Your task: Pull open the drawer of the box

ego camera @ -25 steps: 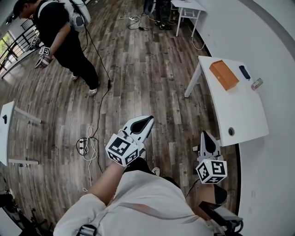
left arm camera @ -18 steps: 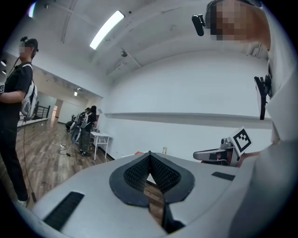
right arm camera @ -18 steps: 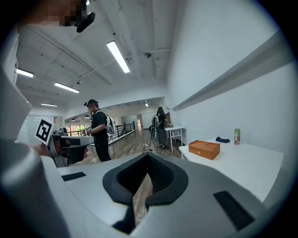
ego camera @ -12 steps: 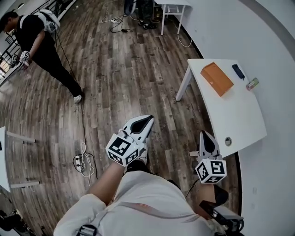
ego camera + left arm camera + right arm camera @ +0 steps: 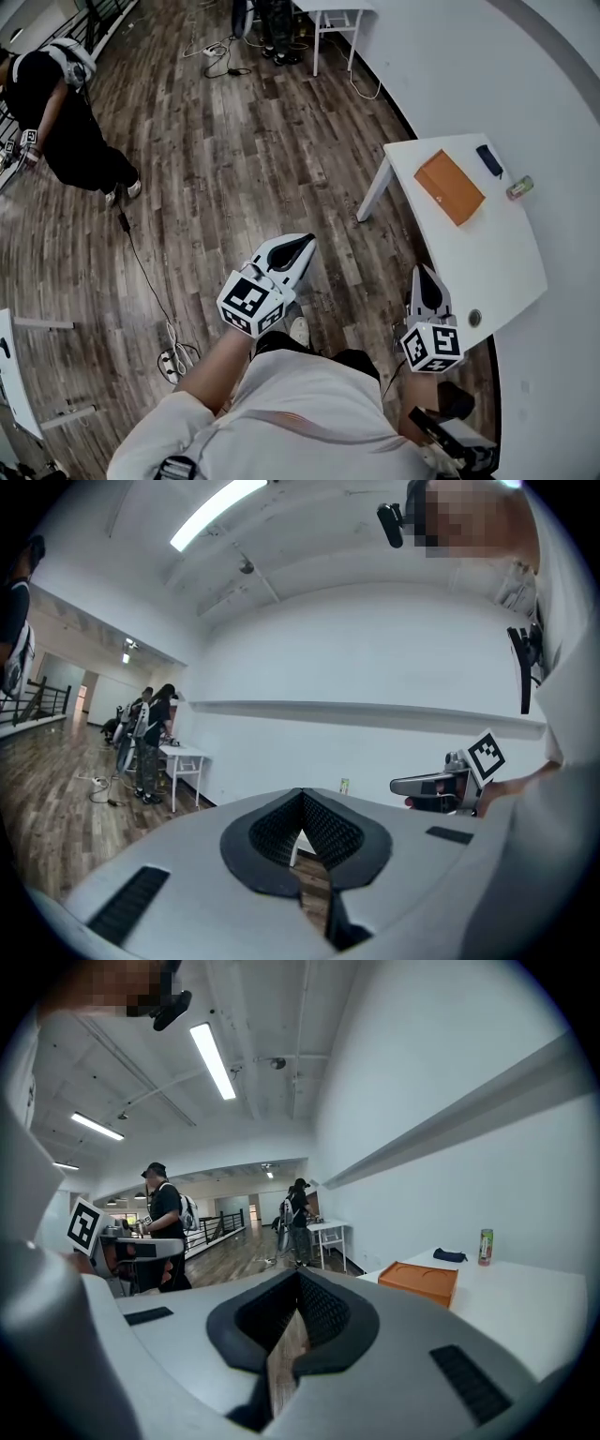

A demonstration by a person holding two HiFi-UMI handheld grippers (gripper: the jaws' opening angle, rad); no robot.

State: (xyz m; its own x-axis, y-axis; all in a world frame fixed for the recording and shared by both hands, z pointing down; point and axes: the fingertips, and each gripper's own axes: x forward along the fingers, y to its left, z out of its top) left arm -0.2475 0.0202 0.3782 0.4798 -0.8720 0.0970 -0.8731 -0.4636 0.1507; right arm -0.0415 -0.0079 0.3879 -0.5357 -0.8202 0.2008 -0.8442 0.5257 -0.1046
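The orange box [image 5: 450,187] lies flat on a white table [image 5: 492,258] at the right, and the right gripper view shows the orange box [image 5: 419,1283] ahead to the right. Both grippers are held out over the wooden floor, well short of the table. My left gripper [image 5: 307,240] is shut with nothing in it; the left gripper [image 5: 302,795] has its pads meeting at the tips. My right gripper [image 5: 424,270] is closer to the table's near edge, and the right gripper [image 5: 298,1275] is also shut and holds nothing. No drawer front can be made out.
A dark blue item [image 5: 489,159] and a small can [image 5: 519,187] lie beyond the box. A person in black [image 5: 56,131] stands far left. A second white table [image 5: 333,11] with people is far ahead. A power strip and cable [image 5: 173,356] lie on the floor.
The view has swung: the table with the orange box sits lower and nearer, and the person in black has slid to the left edge. Both grippers keep their place in view, still shut.
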